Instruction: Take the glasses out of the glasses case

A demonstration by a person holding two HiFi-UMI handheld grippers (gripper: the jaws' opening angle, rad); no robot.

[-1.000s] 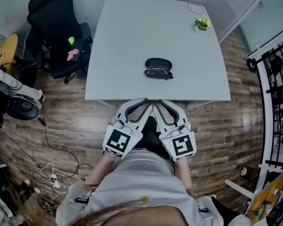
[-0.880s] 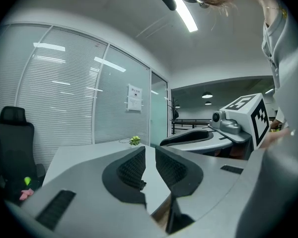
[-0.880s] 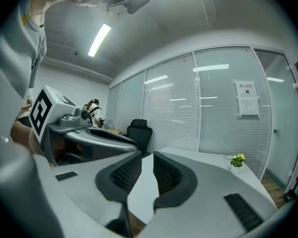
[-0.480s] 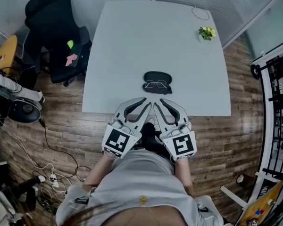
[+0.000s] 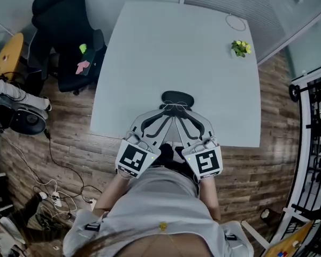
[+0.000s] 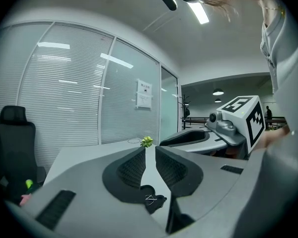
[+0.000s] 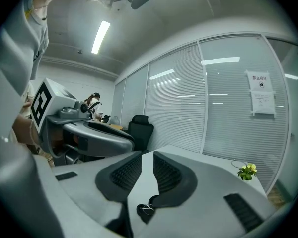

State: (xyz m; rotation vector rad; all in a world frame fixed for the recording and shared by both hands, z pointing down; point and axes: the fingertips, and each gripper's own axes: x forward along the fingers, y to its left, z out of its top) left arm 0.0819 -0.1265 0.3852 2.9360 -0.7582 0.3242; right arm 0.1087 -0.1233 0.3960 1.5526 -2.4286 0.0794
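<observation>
A black glasses case (image 5: 178, 97) lies near the front edge of the white table (image 5: 150, 47). Thin-rimmed glasses (image 5: 174, 107) rest on its near side. My two grippers are held side by side over the table's front edge, pointing at the case. The tips of the left gripper (image 5: 166, 114) and right gripper (image 5: 183, 114) stand just short of the glasses. In the left gripper view the case (image 6: 150, 203) shows low in the gap of the left gripper (image 6: 150, 151). The right gripper view frames the case (image 7: 146, 212) below the right gripper (image 7: 147, 155). Both stand open with nothing between their fingers.
A small green plant (image 5: 240, 47) and a thin wire ring (image 5: 236, 22) sit at the table's far right corner. A black office chair (image 5: 64, 42) stands left of the table. Cables (image 5: 53, 197) lie on the wooden floor at the left. Glass partitions with blinds stand behind the table.
Both grippers have moved forward together from in front of the table to over its front edge, close to the case. Their jaws look unchanged.
</observation>
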